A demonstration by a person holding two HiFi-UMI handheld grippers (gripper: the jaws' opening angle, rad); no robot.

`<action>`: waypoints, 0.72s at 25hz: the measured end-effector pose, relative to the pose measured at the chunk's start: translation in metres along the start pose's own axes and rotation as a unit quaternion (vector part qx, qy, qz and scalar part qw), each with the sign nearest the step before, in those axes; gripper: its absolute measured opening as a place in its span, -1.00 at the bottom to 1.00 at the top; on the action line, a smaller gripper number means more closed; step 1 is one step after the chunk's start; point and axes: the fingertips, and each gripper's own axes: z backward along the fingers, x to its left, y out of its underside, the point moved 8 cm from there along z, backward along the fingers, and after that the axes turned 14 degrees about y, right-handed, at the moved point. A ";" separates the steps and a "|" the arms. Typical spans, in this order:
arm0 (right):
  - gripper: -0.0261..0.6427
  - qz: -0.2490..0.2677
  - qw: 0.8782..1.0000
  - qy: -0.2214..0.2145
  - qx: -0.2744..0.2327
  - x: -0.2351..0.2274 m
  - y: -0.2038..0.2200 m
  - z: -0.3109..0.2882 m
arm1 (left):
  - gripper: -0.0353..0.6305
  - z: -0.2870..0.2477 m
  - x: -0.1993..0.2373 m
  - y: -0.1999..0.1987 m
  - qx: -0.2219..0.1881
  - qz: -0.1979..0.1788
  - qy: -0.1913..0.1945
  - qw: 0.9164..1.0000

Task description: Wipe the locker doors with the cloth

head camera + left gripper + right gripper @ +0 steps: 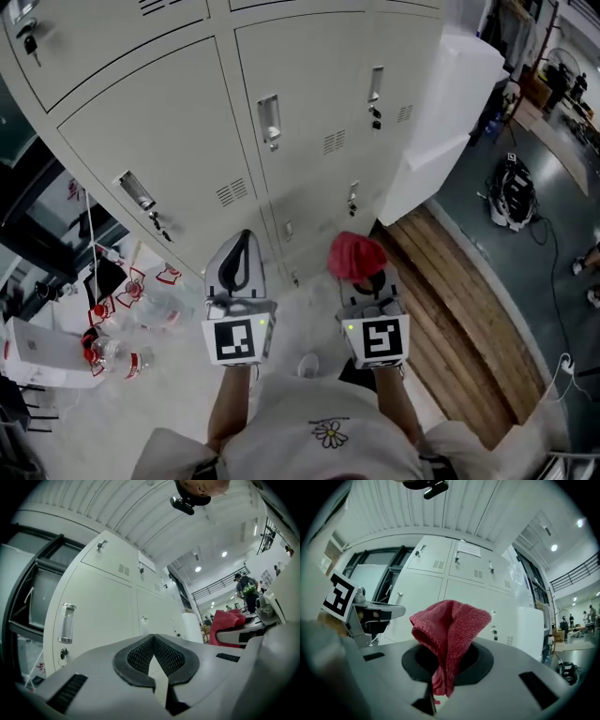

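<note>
Seen from above, pale locker doors (169, 122) fill the upper half of the frame. At centre, the right gripper (367, 279) is clamped on a bunched red cloth (355, 255), held in front of the lower doors and short of them. Just left of it, the left gripper (240, 248) has its jaws pressed together on nothing. Plastic bottles (112, 354) (red-labelled) lie on the floor at lower left. Wooden planks (450, 291) run along the lower right, below a white cabinet (450, 103).

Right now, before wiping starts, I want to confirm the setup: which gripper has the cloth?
The right gripper, its jaws shut on the red cloth; the left gripper has its jaws together with nothing between them.
</note>
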 end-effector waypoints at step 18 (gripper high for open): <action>-0.83 -0.044 0.950 -0.292 -0.103 -0.002 -0.009 -0.111 | -0.84 -0.016 -0.024 -0.007 0.023 -0.024 -0.289 0.957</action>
